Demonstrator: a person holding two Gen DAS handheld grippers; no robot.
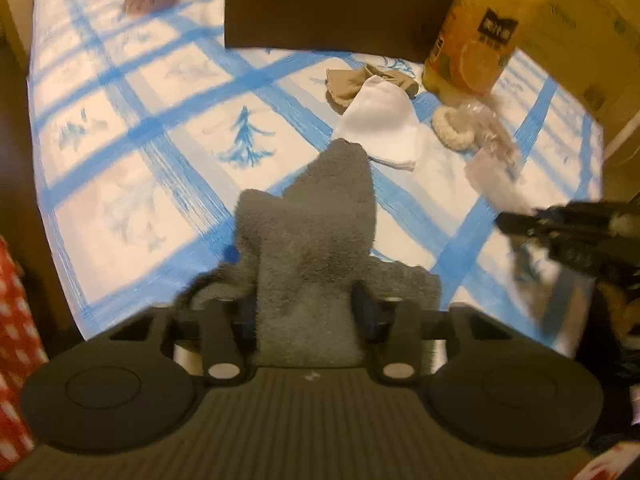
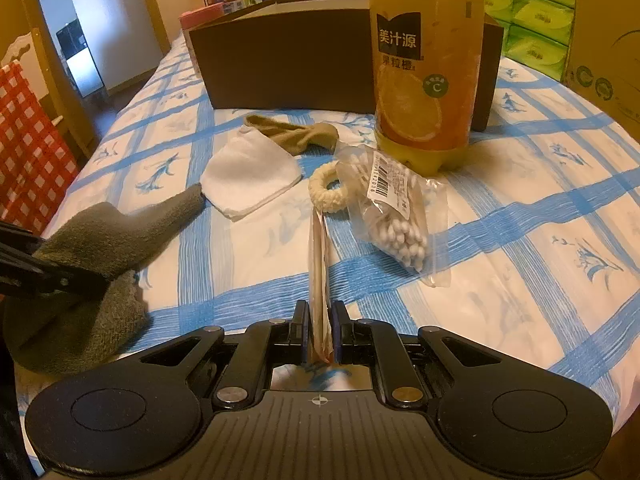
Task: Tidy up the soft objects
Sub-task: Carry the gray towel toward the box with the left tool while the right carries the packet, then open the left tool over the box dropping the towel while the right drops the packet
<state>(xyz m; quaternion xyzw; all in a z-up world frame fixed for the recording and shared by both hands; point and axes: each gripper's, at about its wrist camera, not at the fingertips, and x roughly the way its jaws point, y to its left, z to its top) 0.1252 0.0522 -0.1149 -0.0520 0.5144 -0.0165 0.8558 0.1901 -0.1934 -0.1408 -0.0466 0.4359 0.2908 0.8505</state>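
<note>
Nearest the cameras, the left gripper [image 1: 306, 312] has a fuzzy grey sock [image 1: 316, 232] bunched between its fingers. The sock fills the gap, but the left wrist view is blurry and I honestly can't tell if the pads are pressing on it or just sitting around it. The sock's heel end slumps on the blue-and-white checked tablecloth [image 2: 520, 280] near the table's front edge, and its toe stretches out and just about touches a folded white cloth [image 2: 250, 176].

The right gripper [image 2: 320, 320] is nearly closed, pinching the end of a thin clear plastic sleeve [image 2: 318, 256] that stands up between its pads. It looks joined to the bag further out, though I can't be sure.

A bit further out: a cream scrunchie [image 2: 326, 192] lies flat, with a clear bag of cotton swabs [image 2: 394, 216] overlapping its right edge. Behind the white cloth is a tan sock [image 2: 296, 134], partly tucked under the cloth's far corner.

So the soft things are clustered mid-table, close together, and the swab bag crowds the scrunchie.

Behind them a big bottle of orange juice [image 2: 426, 64] stands upright, right behind the swab bag. A dark brown box [image 2: 280, 64] runs across the back, the bottle in front of its right end. Green tissue packs [image 2: 532, 16] and a cardboard box [image 2: 608, 40] sit far right. Red checked fabric [image 2: 28, 140] hangs off to the left, beyond the table.
</note>
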